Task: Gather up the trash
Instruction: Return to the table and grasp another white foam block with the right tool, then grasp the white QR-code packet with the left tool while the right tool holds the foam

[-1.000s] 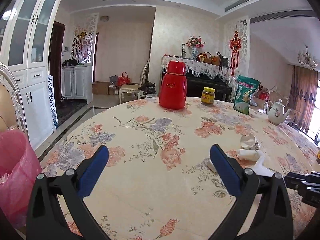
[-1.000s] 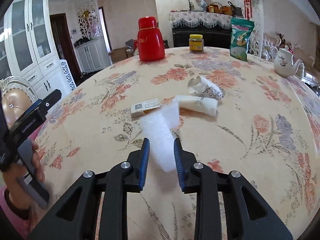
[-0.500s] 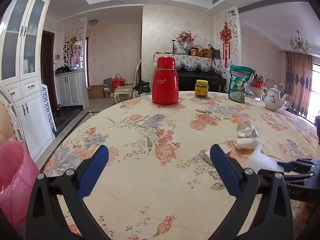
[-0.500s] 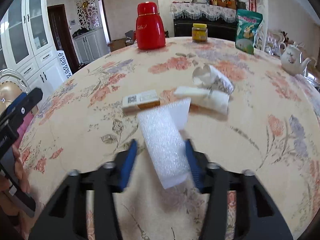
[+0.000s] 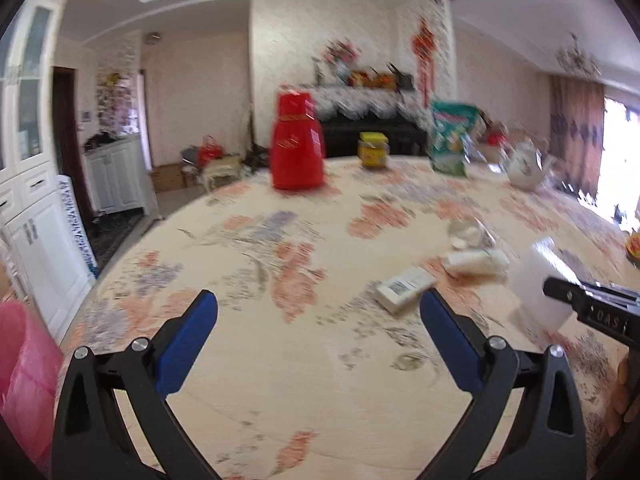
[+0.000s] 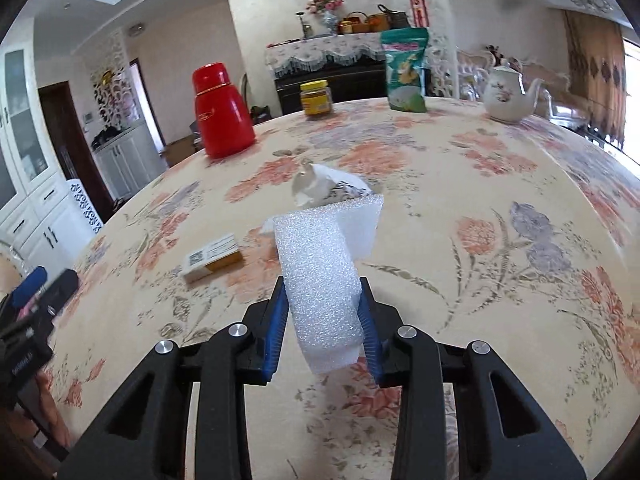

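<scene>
My right gripper (image 6: 323, 312) is shut on a white foam sheet (image 6: 320, 264) and holds it lifted above the floral table; the sheet also shows in the left wrist view (image 5: 540, 284). A small white and orange box (image 6: 212, 258) (image 5: 404, 288), a rolled white wrapper (image 5: 476, 262) and a crumpled paper cup (image 6: 328, 186) (image 5: 466, 232) lie on the table beyond it. My left gripper (image 5: 318, 332) is open and empty over the table's near left part. A pink trash bag (image 5: 24, 376) hangs at the far left.
A red thermos (image 6: 222, 114), a yellow-lidded jar (image 6: 317, 98), a green snack bag (image 6: 406, 70) and a white teapot (image 6: 508, 94) stand at the table's far side. White cabinets (image 5: 36, 216) line the left wall.
My right gripper has raised the foam sheet off the table, with the jaws wider around it. The left view has swung right and is blurred with motion.
</scene>
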### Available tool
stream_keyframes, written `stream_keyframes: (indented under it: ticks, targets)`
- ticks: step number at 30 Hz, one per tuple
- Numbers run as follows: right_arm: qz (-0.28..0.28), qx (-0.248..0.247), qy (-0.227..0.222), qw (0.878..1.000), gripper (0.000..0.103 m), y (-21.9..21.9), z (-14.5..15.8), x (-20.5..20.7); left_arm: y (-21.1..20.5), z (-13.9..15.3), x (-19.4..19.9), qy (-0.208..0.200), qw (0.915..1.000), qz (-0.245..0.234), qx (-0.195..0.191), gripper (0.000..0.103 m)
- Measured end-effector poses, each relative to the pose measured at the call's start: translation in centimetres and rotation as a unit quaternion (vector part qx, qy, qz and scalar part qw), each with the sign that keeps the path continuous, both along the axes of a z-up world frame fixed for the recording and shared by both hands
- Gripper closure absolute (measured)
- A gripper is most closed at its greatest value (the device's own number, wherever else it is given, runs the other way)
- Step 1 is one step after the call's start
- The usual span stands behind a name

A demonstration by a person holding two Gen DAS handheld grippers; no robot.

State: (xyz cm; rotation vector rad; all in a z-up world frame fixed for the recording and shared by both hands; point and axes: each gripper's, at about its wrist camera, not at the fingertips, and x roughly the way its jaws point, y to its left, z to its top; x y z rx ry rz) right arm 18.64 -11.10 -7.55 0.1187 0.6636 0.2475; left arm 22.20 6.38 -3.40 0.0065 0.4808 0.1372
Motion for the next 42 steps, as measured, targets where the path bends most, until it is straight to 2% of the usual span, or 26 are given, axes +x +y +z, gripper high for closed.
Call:
stream_keyframes:
  ticks: [5,9,13,17,22,24,25,26,29,32,42]
  targets:
    - [-0.017,0.005,0.002,1.000,0.070,-0.6,-0.1,0.1,-1.8,-1.1,5.4,0.089,0.9936,-0.065,-0.023,0.006]
    - [-0.013,0.014,0.012,1.000,0.070,-0.8,-0.4,0.5,-3.5,-2.4,9.2,0.129,0.9841,-0.119,-0.026,0.015]
    - [-0.015,0.031,0.025,0.999,0.070,-1.3,-0.8,0.9,-4.3,-3.5,12.3,0.164,0.9766,-0.138,-0.014,0.026]
    - [-0.017,0.046,0.039,0.998,0.070,-1.8,-1.2,1.3,-4.4,-5.0,14.6,0.197,0.9684,-0.152,0.007,0.031]
    - [-0.017,0.046,0.041,0.998,0.069,-1.7,-1.3,1.3,-4.6,-6.0,16.1,0.221,0.9607,-0.168,0.006,0.036]
    - [-0.017,0.044,0.041,0.998,0.069,-1.6,-1.2,1.3,-4.7,-6.2,16.1,0.219,0.9605,-0.172,-0.004,0.043]
    - [-0.016,0.044,0.040,0.998,0.069,-1.6,-1.2,1.2,-4.8,-6.1,16.0,0.215,0.9613,-0.172,-0.002,0.062]
    - [-0.016,0.045,0.040,0.998,0.069,-1.6,-1.2,1.2,-5.0,-5.9,15.7,0.214,0.9610,-0.175,0.001,0.066]
    - [-0.015,0.048,0.043,0.998,0.069,-1.7,-1.3,1.3,-5.9,-5.8,14.4,0.209,0.9597,-0.187,0.013,0.066]
    - [-0.014,0.050,0.044,0.998,0.069,-1.8,-1.3,1.4,-6.4,-5.3,12.7,0.192,0.9639,-0.183,0.022,0.066]
    - [0.001,0.037,0.035,0.999,0.069,-1.0,-1.0,1.1,-4.8,-3.5,5.1,0.135,0.9853,-0.105,-0.004,0.066]
